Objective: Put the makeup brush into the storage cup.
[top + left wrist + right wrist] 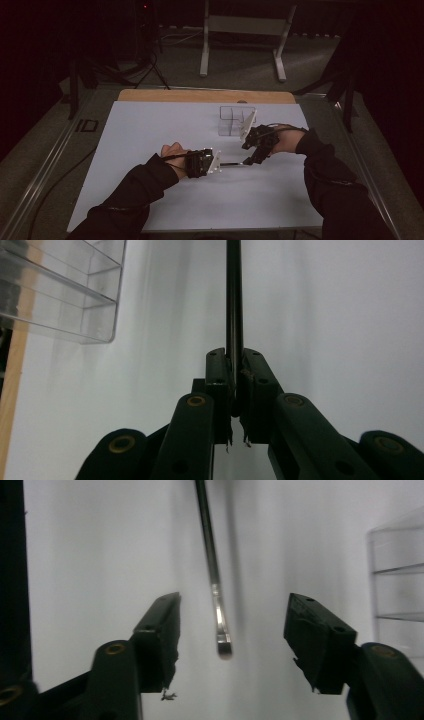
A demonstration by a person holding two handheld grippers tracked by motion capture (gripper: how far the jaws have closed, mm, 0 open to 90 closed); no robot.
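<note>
two dark sleeves come up from the bottom of the high view, and each hand holds a black gripper over the white table (pixel 150 150). between them lies a thin dark rod (pixel 231 164), long and skinny like a stick, flat and level just above the table. the left gripper (pixel 218 162) has its jaws squeezed tight on one end of the rod. the right gripper (pixel 248 160) is at the other end, just beside the tip, pointing down. a clear plastic box (pixel 236 120) with little rooms inside stands on the table just behind the right hand. next, the left gripper view looks along the left gripper (pixel 235 375). its two black jaws are pressed together with the rod (pixel 234 305) pinched in the middle. the rod looks black and shiny and runs straight away to the top edge. the clear box (pixel 65 290) sits off at the top left, apart from the rod. last, the right gripper view looks along the right gripper (pixel 232 625). its jaws stand partly open, about half way, with a big gap on both sides. the rod (pixel 215 575) pokes in between them, and its end looks silver, flat and rounded. the pads do not touch it, so this gripper holds nothing. the clear box (pixel 400 580) shows at the right edge.
</note>
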